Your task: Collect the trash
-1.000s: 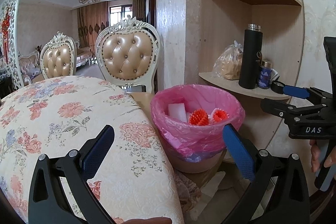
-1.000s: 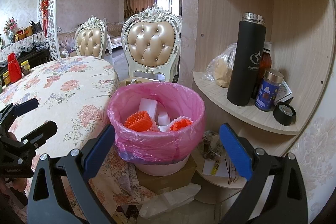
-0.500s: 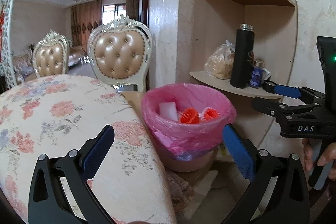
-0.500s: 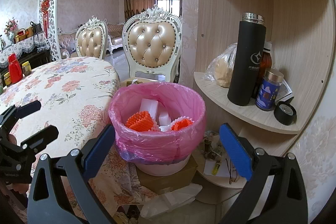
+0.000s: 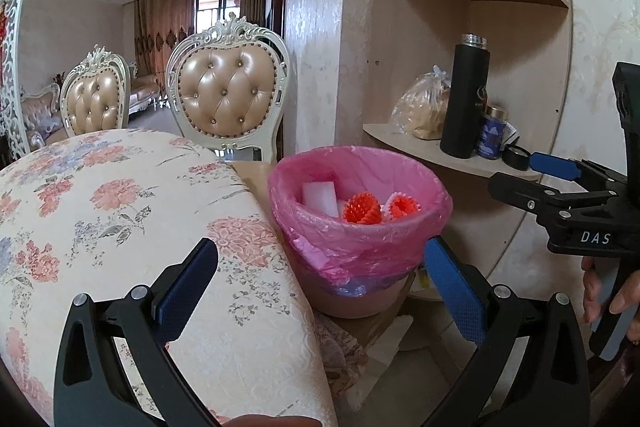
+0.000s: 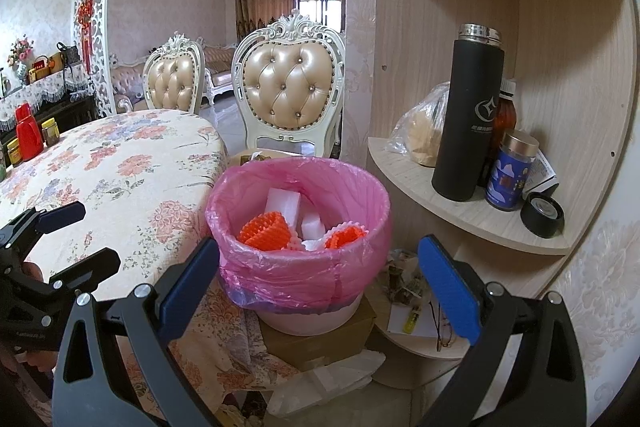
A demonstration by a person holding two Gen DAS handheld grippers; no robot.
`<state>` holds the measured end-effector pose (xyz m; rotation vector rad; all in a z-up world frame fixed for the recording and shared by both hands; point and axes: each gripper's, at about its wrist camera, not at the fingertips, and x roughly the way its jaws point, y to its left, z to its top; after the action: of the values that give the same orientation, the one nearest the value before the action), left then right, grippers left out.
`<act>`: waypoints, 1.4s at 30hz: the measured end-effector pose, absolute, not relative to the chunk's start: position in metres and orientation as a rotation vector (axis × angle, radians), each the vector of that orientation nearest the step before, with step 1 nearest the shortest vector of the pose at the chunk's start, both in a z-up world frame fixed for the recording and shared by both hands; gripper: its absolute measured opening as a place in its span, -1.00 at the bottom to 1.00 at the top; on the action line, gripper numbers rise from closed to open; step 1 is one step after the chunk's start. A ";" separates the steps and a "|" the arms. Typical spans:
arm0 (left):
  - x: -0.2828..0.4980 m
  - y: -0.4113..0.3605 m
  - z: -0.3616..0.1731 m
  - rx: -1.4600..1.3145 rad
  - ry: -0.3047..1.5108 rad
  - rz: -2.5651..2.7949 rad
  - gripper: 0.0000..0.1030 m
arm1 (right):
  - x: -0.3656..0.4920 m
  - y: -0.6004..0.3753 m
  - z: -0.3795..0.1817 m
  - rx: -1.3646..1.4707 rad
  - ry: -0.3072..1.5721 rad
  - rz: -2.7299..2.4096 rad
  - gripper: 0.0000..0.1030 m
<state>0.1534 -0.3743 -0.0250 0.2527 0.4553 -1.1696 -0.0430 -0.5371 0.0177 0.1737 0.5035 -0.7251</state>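
Nearest the cameras, the left tongs and the right tongs both stand released, blue pads wide apart with nothing between them. Over the last second the left pair has swung a little to the right, so the bin now sits more squarely ahead of it, while the right pair has barely shifted. Just beyond the pads, the bin stands on a cardboard box beside the flowered table; its pink liner is folded over the rim. Inside lie the orange cups and white foam blocks (the trash looks already collected). Both tools facing the bin suggests the bag itself comes next. Farther back are the shelf with a black flask, and the padded chairs.
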 end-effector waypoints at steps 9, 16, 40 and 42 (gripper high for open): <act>0.153 -0.374 -0.026 0.254 0.452 -1.166 0.88 | -0.044 -0.537 0.018 0.176 0.502 -0.722 0.88; 0.155 -0.375 -0.028 0.255 0.459 -1.169 0.88 | -0.043 -0.537 0.018 0.177 0.501 -0.723 0.88; 0.167 -0.374 -0.030 0.230 0.482 -1.130 0.88 | -0.043 -0.546 0.009 0.225 0.486 -0.711 0.91; 0.169 -0.373 -0.025 0.238 0.488 -1.104 0.88 | -0.040 -0.547 0.010 0.231 0.487 -0.702 0.91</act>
<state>0.1688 -0.3726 -0.0246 0.2382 0.4877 -1.1040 -0.0398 -0.5469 0.0105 0.2310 0.4871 -0.7020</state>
